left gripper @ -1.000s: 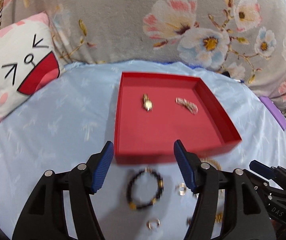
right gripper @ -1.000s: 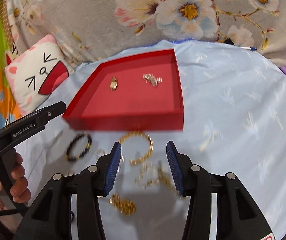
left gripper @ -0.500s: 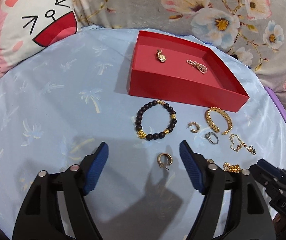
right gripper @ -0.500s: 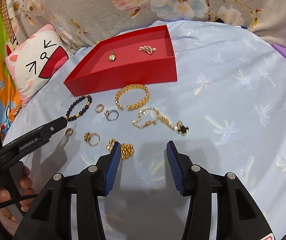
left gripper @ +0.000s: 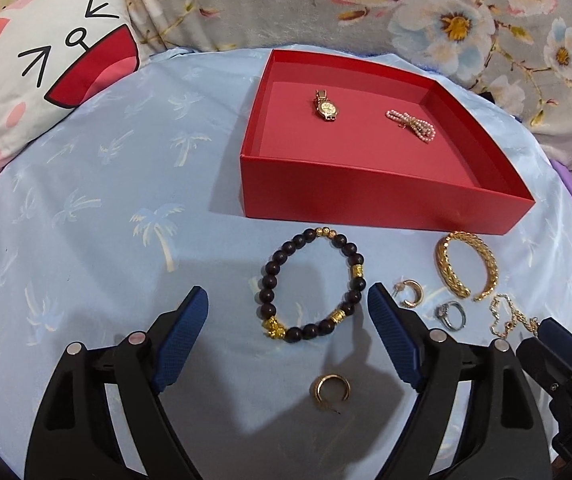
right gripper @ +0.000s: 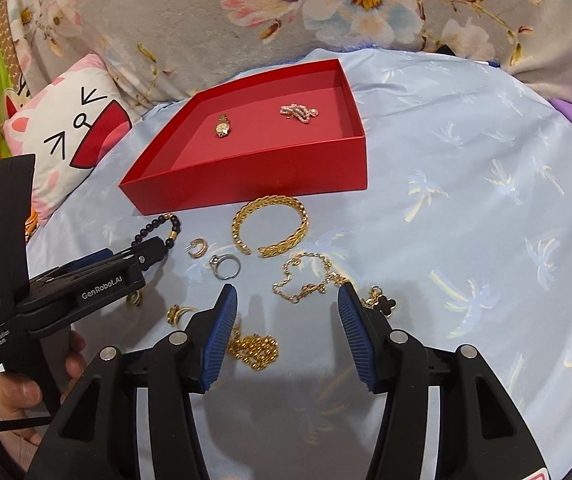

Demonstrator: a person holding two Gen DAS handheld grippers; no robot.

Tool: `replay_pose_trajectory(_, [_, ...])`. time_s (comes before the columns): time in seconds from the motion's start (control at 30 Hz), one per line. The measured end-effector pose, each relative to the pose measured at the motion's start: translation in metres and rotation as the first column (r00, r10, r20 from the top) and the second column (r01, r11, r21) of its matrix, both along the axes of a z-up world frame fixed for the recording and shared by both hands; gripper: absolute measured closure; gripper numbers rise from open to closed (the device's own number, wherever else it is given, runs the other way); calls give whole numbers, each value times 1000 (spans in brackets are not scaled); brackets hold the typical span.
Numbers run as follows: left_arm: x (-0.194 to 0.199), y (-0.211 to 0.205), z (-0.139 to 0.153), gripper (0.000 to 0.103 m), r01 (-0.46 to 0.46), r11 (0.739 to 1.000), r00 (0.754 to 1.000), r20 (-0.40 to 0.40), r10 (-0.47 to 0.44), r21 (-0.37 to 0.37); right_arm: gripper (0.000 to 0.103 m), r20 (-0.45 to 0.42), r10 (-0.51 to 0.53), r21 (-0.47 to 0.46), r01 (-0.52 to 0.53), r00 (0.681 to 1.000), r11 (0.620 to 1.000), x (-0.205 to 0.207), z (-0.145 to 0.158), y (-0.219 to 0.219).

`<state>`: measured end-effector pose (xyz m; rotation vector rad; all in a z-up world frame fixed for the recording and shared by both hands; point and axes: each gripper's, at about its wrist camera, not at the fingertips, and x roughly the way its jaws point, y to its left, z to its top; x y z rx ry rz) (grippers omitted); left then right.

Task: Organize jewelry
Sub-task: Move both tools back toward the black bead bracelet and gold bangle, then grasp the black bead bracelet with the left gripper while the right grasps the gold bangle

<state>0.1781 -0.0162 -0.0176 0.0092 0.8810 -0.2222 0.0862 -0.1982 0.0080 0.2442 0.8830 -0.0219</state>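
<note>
A red tray holds a gold watch and a pearl piece. In front of it, loose jewelry lies on the blue cloth. My left gripper is open and its jaws are opening. They hover on either side of a black bead bracelet without touching it. A gold hoop lies just below. My right gripper is open with its jaws opening. A thin gold chain lies between its fingertips, untouched. A gold cuff sits nearer the tray.
A silver ring, a small hoop earring and a heap of gold chain lie among the pieces. A cat-face pillow sits at the left, with a floral blanket behind. A person's hand holds the left gripper's handle.
Both grippers have sunk toward the cloth, so the jewelry looks larger. The left jaws have spread wider and now straddle the bead bracelet. The right jaws have widened slightly.
</note>
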Motion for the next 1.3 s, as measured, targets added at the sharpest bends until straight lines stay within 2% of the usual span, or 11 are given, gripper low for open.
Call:
replay_pose_trajectory(0.1, [1, -1, 0, 27, 2, 1000, 1000, 2, -2, 6, 51, 0, 0, -6, 0, 1000, 1000, 7, -1, -1])
replay_pose_trajectory(0.23, [1, 8, 2, 27, -13, 999, 1000, -3, 13, -39, 51, 3, -7, -12, 7, 1000, 1000, 17, 0, -3])
replay_pose_trajectory(0.3, [4, 13, 2, 31, -32, 999, 999, 0, 32, -28, 51, 6, -10, -17, 10, 1000, 1000, 22, 0, -4])
replay_pose_trajectory(0.37, [7, 14, 2, 42, -37, 999, 999, 9, 37, 1, 51, 6, -9, -24, 9, 1000, 1000, 26, 0, -5])
replay_pose_trajectory(0.43, [10, 13, 2, 46, -33, 999, 999, 17, 33, 22, 51, 0, -9, -31, 9, 1000, 999, 32, -2, -4])
replay_pose_trajectory(0.5, [11, 11, 2, 55, -24, 999, 1000, 22, 23, 33, 51, -6, -7, -34, 7, 1000, 999, 37, -5, -4])
replay_pose_trajectory(0.57, [12, 10, 2, 74, -13, 999, 1000, 26, 12, 37, 51, -13, -7, -38, 6, 1000, 999, 43, -6, -3])
replay_pose_trajectory(0.67, [13, 10, 2, 95, 14, 1000, 1000, 24, -14, 19, 54, -22, -6, -54, 4, 1000, 999, 52, -8, -3])
replay_pose_trajectory(0.93, [10, 11, 3, 96, 43, 998, 999, 22, -43, -38, 75, -60, -8, -69, 4, 998, 998, 68, -15, -4])
replay_pose_trajectory(1.1, [6, 7, 5, 96, 53, 998, 998, 29, -51, -45, 96, -67, -12, -99, 6, 998, 995, 73, -17, -4])
replay_pose_trajectory(1.3, [0, 9, 15, 96, 63, 995, 997, 37, -60, -78, 99, -61, -3, -72, -1, 998, 997, 65, -15, -5])
